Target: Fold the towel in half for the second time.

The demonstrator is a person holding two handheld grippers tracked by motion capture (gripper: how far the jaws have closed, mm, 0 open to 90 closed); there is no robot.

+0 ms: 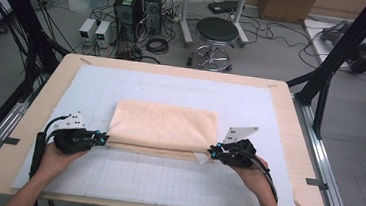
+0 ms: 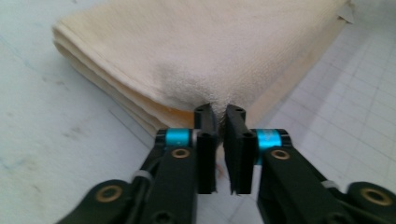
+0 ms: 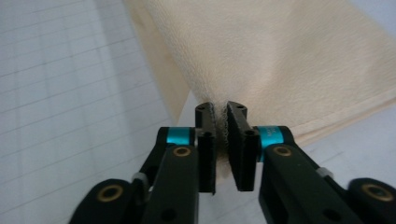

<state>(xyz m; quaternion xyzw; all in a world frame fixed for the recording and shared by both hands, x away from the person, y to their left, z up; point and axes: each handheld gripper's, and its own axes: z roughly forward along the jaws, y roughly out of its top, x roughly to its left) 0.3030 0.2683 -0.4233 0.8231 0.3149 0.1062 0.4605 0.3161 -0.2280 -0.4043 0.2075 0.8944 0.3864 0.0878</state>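
I see the folded cream towel (image 1: 164, 126) lying flat on the pale gridded mat (image 1: 164, 181) that covers the desk (image 1: 289, 122), roughly at the middle and a little toward the person's side. My left hand-held gripper (image 1: 101, 138) sits at the towel's near left corner, and my right hand-held gripper (image 1: 213, 150) at its near right corner, so the towel lies stretched between the two, with its long near edge running from one to the other.

In the left gripper view the towel (image 2: 201, 51) rises directly ahead of the jaws, and its corner is pinched between them; the pads press on the cloth, which puckers just above the tips. The stacked layers of the fold show to the left of the jaws.

In the right gripper view the towel (image 3: 280, 56) likewise fills the space ahead, and a corner of it runs down into the narrow gap between the jaws, clamped there. Both hand-held grippers are closed on the fabric.
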